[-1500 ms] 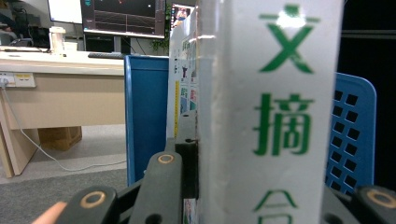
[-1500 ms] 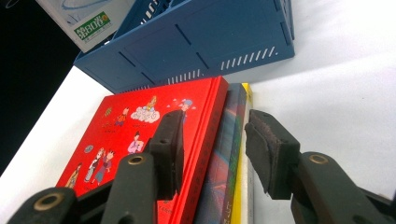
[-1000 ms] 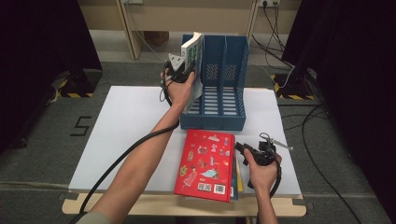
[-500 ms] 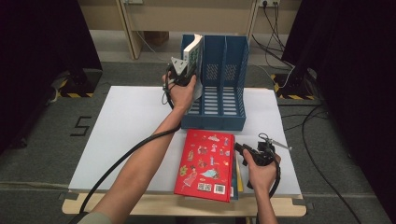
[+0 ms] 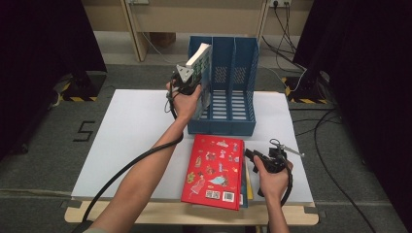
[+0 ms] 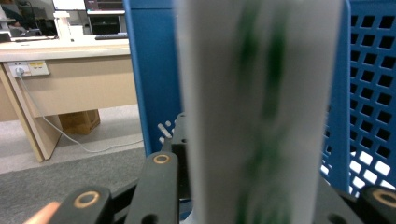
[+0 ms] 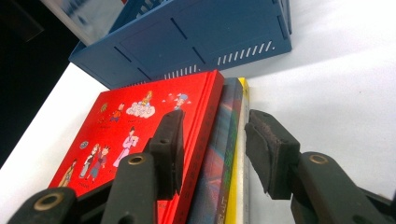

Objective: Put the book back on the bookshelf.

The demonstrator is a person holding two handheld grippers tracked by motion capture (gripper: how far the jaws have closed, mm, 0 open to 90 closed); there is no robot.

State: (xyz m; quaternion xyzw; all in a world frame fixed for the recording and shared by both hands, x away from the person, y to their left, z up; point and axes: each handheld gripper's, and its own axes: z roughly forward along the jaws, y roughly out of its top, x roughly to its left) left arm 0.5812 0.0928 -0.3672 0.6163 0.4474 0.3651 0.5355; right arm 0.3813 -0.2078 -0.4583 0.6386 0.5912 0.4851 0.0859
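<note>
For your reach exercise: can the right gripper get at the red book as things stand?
Probably yes: the right gripper sits open beside the red book, and no obstacle lies between them.

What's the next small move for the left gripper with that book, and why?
Probably finish opening and draw back. The book stands in the blue file rack's leftmost slot, and the left gripper, jaws just opening, is around it, so letting go seems next.

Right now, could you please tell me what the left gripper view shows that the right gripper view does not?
Left gripper view: a white-and-green book close ahead, a beige desk, a cardboard box on the floor. Right gripper view: a red picture book atop a stack on the white table, the right hand-held gripper with jaws open over its edge. Both: the blue file rack.
</note>
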